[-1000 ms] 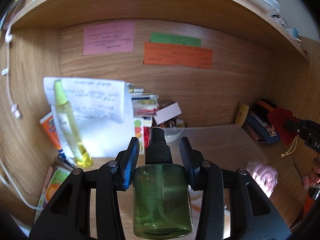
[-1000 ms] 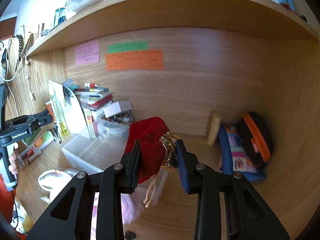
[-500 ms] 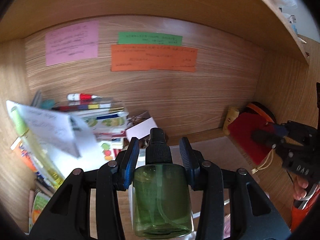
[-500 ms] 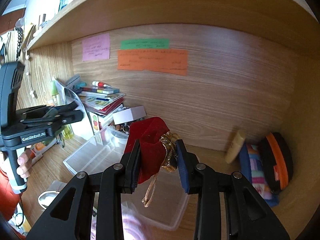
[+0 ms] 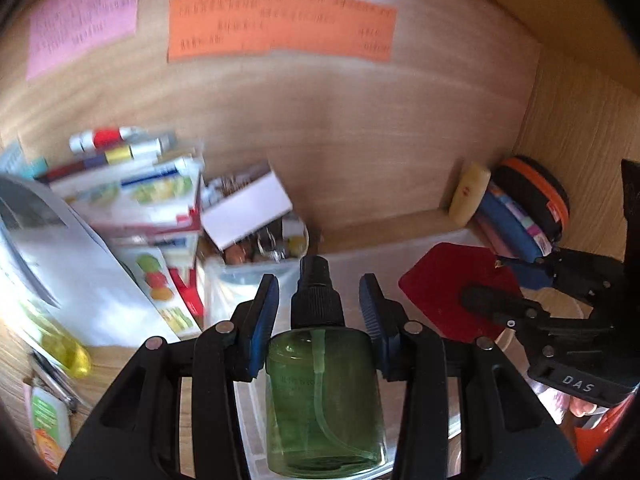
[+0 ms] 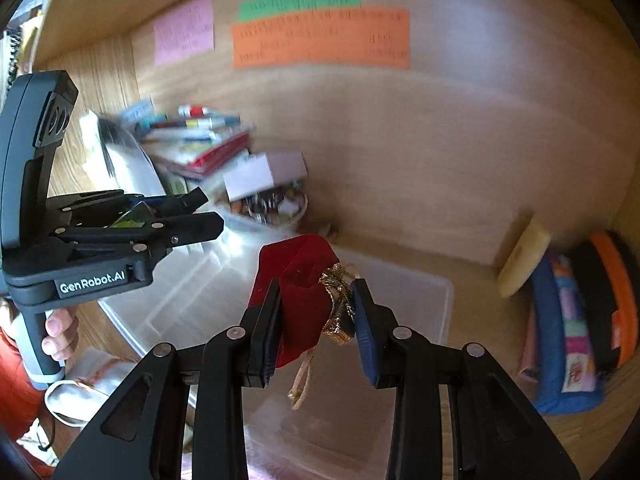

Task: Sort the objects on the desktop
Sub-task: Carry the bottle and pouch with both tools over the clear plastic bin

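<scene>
My left gripper (image 5: 318, 312) is shut on a green spray bottle (image 5: 324, 404) with a black pump cap, held above the near end of a clear plastic box (image 5: 400, 248). My right gripper (image 6: 316, 312) is shut on a red velvet pouch (image 6: 300, 280) with a gold tie, held over the same clear box (image 6: 420, 300). The left gripper also shows in the right wrist view (image 6: 192, 216), at the left of the box. The right gripper and pouch (image 5: 444, 284) show at the right in the left wrist view.
A stack of books and pens (image 5: 132, 184), a white card box (image 5: 246, 208) and a small tub of trinkets (image 5: 272, 248) stand at the back left. Pouches and an orange-rimmed case (image 6: 588, 308) lean in the right corner. Coloured notes (image 6: 320, 36) are on the back wall.
Both grippers have moved forward and closer together, now over the clear box. Each still holds its object.
</scene>
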Available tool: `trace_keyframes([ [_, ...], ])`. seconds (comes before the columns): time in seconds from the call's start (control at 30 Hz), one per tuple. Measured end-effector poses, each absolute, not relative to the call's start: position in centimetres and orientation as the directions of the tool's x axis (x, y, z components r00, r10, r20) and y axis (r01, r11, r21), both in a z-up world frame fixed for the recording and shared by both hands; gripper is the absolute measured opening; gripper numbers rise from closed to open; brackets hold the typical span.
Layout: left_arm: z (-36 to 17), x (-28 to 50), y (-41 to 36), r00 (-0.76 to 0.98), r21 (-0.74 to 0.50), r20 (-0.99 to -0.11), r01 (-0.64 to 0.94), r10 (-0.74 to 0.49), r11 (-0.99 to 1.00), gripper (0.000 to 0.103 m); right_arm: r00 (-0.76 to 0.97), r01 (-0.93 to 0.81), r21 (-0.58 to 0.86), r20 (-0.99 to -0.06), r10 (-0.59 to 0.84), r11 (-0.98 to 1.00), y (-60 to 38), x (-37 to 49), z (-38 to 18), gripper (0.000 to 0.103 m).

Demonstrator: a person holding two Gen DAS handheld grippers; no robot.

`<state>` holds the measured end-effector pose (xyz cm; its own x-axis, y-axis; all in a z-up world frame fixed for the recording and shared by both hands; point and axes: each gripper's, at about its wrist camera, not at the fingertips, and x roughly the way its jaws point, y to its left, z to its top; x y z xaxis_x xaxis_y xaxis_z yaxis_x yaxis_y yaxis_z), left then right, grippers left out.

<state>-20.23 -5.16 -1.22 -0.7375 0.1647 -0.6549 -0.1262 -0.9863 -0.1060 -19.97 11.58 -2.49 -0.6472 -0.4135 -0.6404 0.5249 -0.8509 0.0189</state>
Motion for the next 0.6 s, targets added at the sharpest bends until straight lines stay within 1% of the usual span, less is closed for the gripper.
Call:
trace_keyframes([
  [0.13,-2.1,-20.7,-5.5,-0.707,-0.120,-0.686,-0.123,0.172,-0.985,0.041,-0.619,0.515,0.031,-0.678,-0.396,-0.857,11.7,-20.8,-3.9,0.030],
  [0.43,-3.4,-21.0,-4.8,-0.664,-0.067,-0.733,-0.145,0.148,-0.987,0.041,-0.546,0.537,0.026,-0.751,-0.372,-0.843,11.7,-21.7,-5.4,0.032],
  [0.6,-4.1,-21.4,-4.6,-0.633,-0.058,-0.760,-0.161,0.148,-0.985,0.041,-0.518,0.554,0.010,-0.778,-0.354,-0.832,11.1,-21.8,-6.4,0.032],
])
